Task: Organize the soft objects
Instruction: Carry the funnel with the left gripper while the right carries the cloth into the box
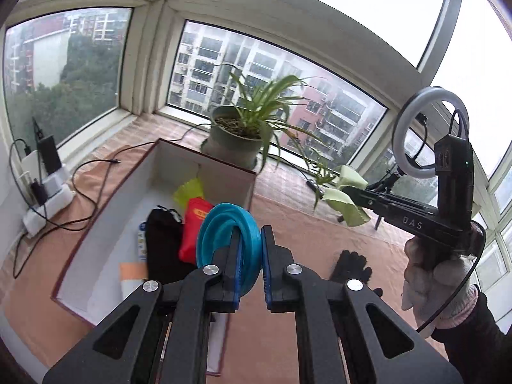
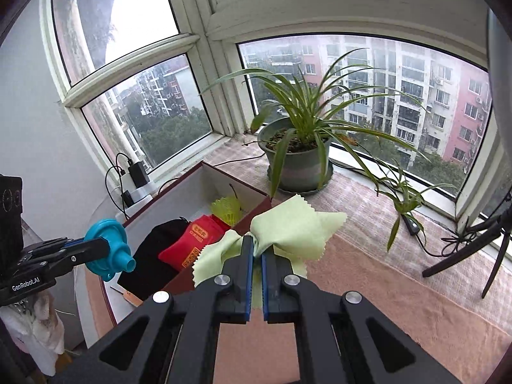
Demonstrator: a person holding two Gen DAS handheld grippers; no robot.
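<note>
We hold both loads above the box [image 1: 105,211]: left tongs [image 1: 251,256] pinching the blue air pump [image 1: 224,236], right tongs [image 2: 257,256] pinching the green cloth [image 2: 288,230]. Next, lower each inside and release.

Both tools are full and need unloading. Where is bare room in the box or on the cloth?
Box: bare floor at the far-left end; crowded around the black pouch and red pouch. Cloth: bare between box and black glove.
</note>
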